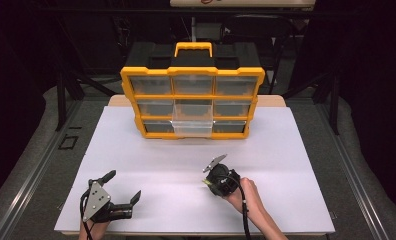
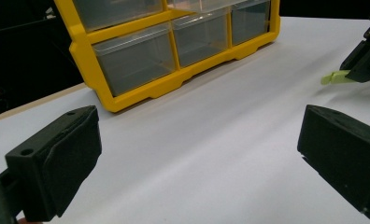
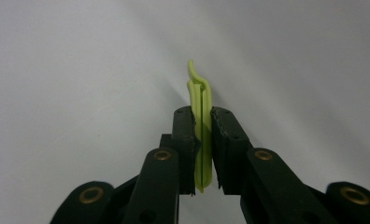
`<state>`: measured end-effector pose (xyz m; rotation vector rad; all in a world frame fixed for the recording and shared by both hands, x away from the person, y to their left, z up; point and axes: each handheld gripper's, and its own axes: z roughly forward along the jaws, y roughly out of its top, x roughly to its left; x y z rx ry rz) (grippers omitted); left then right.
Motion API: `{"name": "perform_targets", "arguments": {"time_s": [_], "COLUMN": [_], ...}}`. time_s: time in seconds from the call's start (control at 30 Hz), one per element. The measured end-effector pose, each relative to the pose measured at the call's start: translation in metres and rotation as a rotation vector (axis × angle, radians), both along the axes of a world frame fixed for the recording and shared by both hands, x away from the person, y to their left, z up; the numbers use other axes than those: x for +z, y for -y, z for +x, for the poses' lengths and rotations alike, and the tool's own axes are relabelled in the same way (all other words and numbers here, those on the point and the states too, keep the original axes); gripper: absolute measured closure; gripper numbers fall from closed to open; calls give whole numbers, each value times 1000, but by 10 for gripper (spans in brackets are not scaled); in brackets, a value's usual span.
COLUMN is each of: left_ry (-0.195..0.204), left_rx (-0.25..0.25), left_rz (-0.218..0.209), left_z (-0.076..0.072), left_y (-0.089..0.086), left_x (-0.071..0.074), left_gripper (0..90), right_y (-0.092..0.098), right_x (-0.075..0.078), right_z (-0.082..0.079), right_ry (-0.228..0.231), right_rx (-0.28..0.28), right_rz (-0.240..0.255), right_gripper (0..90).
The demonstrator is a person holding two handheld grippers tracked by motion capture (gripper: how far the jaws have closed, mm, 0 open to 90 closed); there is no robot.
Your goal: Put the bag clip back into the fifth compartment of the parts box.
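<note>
A yellow and black drawer organizer (image 1: 192, 95) stands at the far middle of the white table (image 1: 151, 165), its bottom middle clear drawer (image 1: 192, 127) pulled out. My right gripper (image 3: 202, 135) is shut on a thin pale green clip (image 3: 200, 98), which sticks out past the pads just above the table. In the high view the right gripper (image 1: 212, 181) points down at the table's near middle. The green clip (image 2: 335, 78) also shows at the right in the left gripper view. My left gripper (image 1: 123, 187) lies low near the front left edge, its jaws wide apart with nothing between them.
The organizer (image 2: 174, 46) has several clear drawers that look empty from here. Dark floor and black frame posts (image 1: 61, 95) surround the table. A bare white surface stretches between the grippers and the organizer.
</note>
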<state>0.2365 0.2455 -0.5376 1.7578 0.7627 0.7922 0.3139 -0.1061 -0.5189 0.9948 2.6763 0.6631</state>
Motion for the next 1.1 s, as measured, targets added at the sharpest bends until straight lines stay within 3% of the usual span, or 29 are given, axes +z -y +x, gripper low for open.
{"name": "perform_targets", "arguments": {"time_s": [0.37,0.4,0.43,0.47,0.53,0.57,0.67,0.9,0.97,1.0,1.03,1.1], "left_ry": [1,1,1,0,-1,-1,0,1,1,2,2,2], "left_rx": [0,-1,0,-1,-1,-1,-1,-2,-1,-1,-1,-1], "left_rz": [4,4,5,7,7,7,7,7,7,6,7,5], "left_z": [1,1,1,1,1,1,1,1,1,1,1,1], "left_y": [0,0,0,0,1,1,1,1,1,1,1,1], "left_x": [0,0,0,0,0,0,0,0,0,0,0,0], "left_gripper": [0,0,0,0,0,0,0,0,0,0,0,0], "right_y": [10,12,13,13,18,17,22,29,31,31,31,34], "right_x": [4,2,5,5,2,5,6,7,4,6,6,5], "right_z": [6,8,8,8,12,11,14,19,22,22,23,27], "right_ry": [7,-6,12,8,-21,-4,-5,-9,-26,-6,-8,-26], "right_rx": [-25,-7,-30,-35,-14,-43,-46,-59,-41,-60,-67,-47], "right_rz": [-22,14,-49,-49,23,-59,-66,-64,8,-52,-52,-3], "right_gripper": [802,801,802,802,802,802,802,802,801,802,801,801]}}
